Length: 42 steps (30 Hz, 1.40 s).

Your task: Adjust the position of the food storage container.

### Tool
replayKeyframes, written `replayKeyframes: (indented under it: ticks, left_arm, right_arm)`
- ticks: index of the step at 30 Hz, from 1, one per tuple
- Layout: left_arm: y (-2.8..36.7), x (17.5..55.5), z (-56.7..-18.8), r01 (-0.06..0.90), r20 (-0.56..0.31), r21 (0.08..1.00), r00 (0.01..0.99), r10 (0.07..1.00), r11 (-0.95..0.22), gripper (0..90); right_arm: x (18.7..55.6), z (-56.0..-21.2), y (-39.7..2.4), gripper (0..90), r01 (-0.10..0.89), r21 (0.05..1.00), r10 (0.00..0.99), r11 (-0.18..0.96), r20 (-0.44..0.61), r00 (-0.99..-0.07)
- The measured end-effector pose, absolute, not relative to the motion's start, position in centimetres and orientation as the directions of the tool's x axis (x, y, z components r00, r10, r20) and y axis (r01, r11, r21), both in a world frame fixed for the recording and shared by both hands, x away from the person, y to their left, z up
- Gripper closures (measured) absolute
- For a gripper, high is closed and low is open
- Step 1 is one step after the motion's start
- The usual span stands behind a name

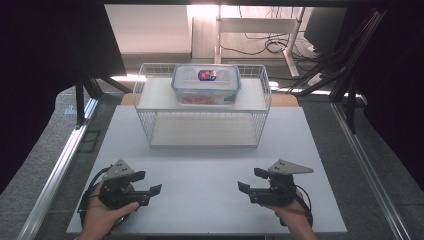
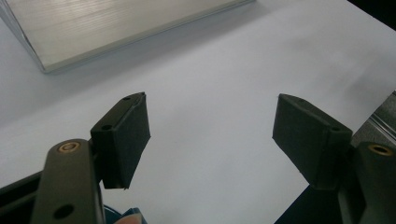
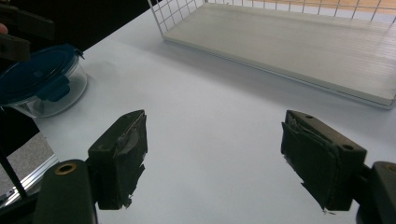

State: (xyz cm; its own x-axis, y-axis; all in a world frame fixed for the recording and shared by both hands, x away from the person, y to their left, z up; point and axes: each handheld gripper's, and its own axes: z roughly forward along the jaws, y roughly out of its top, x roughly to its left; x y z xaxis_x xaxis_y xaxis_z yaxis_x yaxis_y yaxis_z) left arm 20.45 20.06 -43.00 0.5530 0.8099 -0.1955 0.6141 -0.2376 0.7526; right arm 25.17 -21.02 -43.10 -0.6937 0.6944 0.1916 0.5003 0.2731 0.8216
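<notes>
My left gripper (image 1: 149, 182) rests low over the near left of the white table (image 1: 210, 165), held by a hand, its jaws wide apart and empty (image 2: 212, 126). My right gripper (image 1: 251, 180) mirrors it at the near right, also open with nothing between the pads (image 3: 215, 140). A clear rectangular box with a blue-rimmed lid (image 1: 206, 84) sits on the top shelf of a white wire rack (image 1: 145, 100). A round glass container with a blue lid (image 3: 39, 79) stands on the table near its left edge, beside the left hand.
The rack's lower shelf board (image 3: 299, 51) is bare and faces both grippers. Open table lies between the grippers and the rack. Metal frame rails (image 1: 55, 170) run along both sides of the table. Cables and a desk frame (image 1: 260, 25) lie behind the rack.
</notes>
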Motion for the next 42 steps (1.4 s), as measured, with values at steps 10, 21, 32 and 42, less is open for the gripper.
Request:
replayKeyframes:
  ticks: [10,21,32,42]
  left_arm:
    - [22.3,19.6,-42.8,0.639,-0.19,0.736,0.51,0.839,-0.222,28.2]
    - [29.2,16.4,-41.5,0.674,-0.174,0.724,0.382,0.908,-0.145,38.4]
    - [34.3,15.1,-44.2,0.766,-0.153,0.637,0.236,0.96,-0.087,77.1]
    - [37.2,12.4,-47.9,0.837,-0.212,0.547,0.135,0.968,0.003,90.0]
  right_arm:
    - [25.4,-43.8,-20.8,22.4,0.516,0.804,0.701,0.296,0.184,-0.689]
    - [25.7,-44.2,-20.3,22.4,0.521,0.794,0.696,0.314,0.181,-0.695]
    - [25.8,-44.7,-20.0,22.3,0.532,0.781,0.697,0.327,0.18,-0.694]
    - [26.0,-45.1,-19.9,22.3,0.548,0.769,0.703,0.329,0.188,-0.685]
